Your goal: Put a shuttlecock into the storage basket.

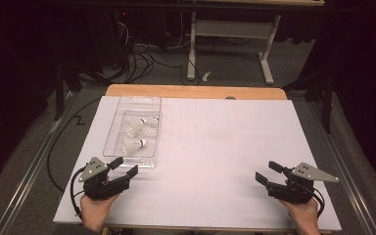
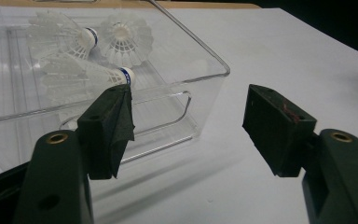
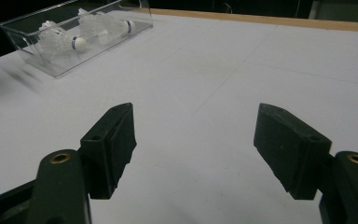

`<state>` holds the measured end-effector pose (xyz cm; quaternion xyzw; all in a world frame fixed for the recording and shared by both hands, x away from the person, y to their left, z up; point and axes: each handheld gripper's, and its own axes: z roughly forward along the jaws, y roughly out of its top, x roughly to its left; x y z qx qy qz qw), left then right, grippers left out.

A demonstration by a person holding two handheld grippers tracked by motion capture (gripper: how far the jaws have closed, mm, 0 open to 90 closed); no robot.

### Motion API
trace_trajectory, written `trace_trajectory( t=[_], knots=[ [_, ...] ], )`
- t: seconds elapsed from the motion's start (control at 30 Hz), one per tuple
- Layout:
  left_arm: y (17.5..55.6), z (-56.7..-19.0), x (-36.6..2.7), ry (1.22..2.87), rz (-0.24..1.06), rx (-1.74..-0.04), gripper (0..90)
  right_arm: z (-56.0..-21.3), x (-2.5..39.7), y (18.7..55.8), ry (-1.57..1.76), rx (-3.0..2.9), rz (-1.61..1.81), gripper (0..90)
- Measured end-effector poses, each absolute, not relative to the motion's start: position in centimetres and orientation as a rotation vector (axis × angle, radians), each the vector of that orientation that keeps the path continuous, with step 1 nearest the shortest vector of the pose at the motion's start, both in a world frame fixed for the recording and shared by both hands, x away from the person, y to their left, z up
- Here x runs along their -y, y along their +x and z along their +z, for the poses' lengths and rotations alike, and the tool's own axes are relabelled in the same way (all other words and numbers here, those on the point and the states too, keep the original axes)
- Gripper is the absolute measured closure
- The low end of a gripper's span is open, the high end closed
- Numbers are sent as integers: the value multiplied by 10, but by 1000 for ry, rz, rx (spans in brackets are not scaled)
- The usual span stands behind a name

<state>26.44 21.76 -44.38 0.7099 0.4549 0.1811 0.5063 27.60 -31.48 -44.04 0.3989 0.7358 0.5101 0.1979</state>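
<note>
Three white feathered shuttlecocks (image 1: 138, 133) lie together in a clear rectangular plastic tray (image 1: 111, 136) on the white-covered bench (image 1: 215, 147), probably corralled there for picking. Left hand-held gripper (image 1: 126, 166) rests released just beside the tray's near end; right hand-held gripper (image 1: 268, 173), also released, sits well apart.

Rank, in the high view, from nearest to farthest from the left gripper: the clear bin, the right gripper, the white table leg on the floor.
From the left gripper:
1. Clear bin, just ahead, left side of the table.
2. Right gripper, across at the near right.
3. White table leg, on the floor beyond the far edge.
</note>
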Motion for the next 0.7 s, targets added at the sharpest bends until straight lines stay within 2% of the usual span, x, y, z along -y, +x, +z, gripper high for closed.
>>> trace_trajectory(
  t=[0.7],
  knots=[
    [265,-446,-218,1707,426,-1103,335,-442,315,276,1120,-2065,1424,298]
  ],
)
